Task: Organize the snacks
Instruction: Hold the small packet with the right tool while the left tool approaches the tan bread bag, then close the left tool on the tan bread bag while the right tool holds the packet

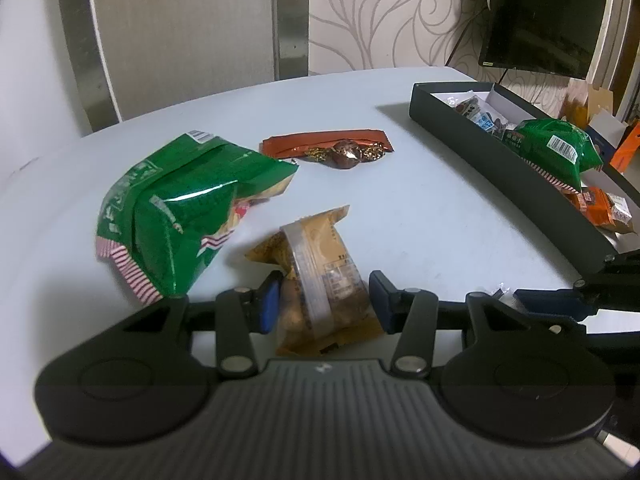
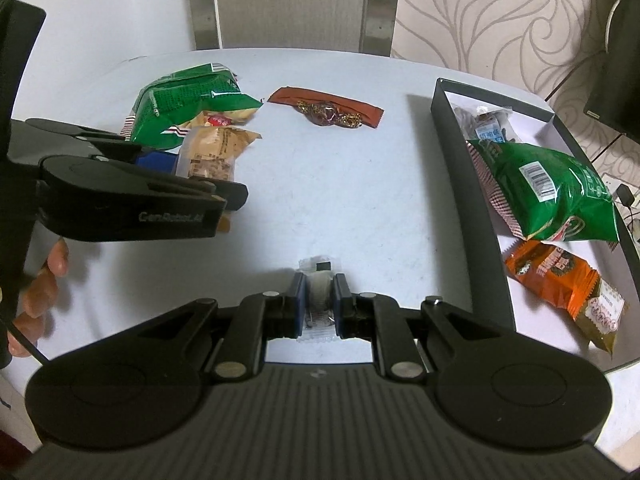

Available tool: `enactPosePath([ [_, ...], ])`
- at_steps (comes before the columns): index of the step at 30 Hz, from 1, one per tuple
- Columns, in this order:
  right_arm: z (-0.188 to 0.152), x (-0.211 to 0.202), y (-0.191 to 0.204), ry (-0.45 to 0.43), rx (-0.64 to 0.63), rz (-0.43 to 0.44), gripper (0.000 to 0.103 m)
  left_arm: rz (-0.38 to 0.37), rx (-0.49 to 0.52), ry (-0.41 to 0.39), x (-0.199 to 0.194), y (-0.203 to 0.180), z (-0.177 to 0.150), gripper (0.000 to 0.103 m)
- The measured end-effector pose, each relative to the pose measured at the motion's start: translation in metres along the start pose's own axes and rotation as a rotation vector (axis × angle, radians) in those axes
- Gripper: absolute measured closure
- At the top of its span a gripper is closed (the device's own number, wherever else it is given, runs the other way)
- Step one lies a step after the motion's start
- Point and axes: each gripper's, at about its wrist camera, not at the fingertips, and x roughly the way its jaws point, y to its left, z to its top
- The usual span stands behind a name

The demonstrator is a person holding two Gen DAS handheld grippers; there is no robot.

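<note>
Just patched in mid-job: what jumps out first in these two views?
Both grippers are loaded: the left gripper holds a tan snack packet, and the right gripper is shut on a small clear-wrapped snack. A green bag and a brown wrapper lie loose on the table; the black box at right holds another green bag.

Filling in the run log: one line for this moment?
left tool: shut on tan snack pack | right tool: shut on small clear packet | box: partly filled

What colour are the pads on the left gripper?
Blue pads on the left gripper, clearest in the left wrist view.
</note>
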Motion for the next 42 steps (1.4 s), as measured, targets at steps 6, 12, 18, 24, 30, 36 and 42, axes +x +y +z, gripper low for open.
enactPosePath([
  [6, -0.002, -0.003, 0.002, 0.000, 0.004, -0.007, 0.086, 0.000, 0.005, -0.003, -0.002, 0.001, -0.002, 0.054],
  [12, -0.002, -0.006, 0.002, -0.005, 0.010, -0.008, 0.086, 0.000, 0.005, -0.003, -0.004, 0.001, -0.003, 0.055],
  [18, -0.003, -0.007, 0.002, -0.003, 0.010, -0.005, 0.086, 0.006, 0.013, -0.002, -0.004, 0.000, -0.003, 0.055],
  [24, -0.003, -0.009, -0.001, -0.006, 0.011, -0.003, 0.086, 0.004, 0.020, -0.001, -0.006, -0.006, -0.003, 0.056],
  [30, -0.006, -0.013, -0.003, -0.007, 0.013, 0.002, 0.086, 0.002, 0.026, 0.002, -0.006, -0.012, -0.002, 0.056],
  [36, -0.006, -0.017, -0.005, -0.017, 0.015, 0.009, 0.086, 0.002, 0.037, -0.003, -0.006, -0.017, 0.002, 0.057],
  [42, -0.006, -0.024, -0.008, -0.028, 0.015, 0.015, 0.086, 0.002, 0.043, -0.009, -0.006, -0.023, 0.007, 0.058],
])
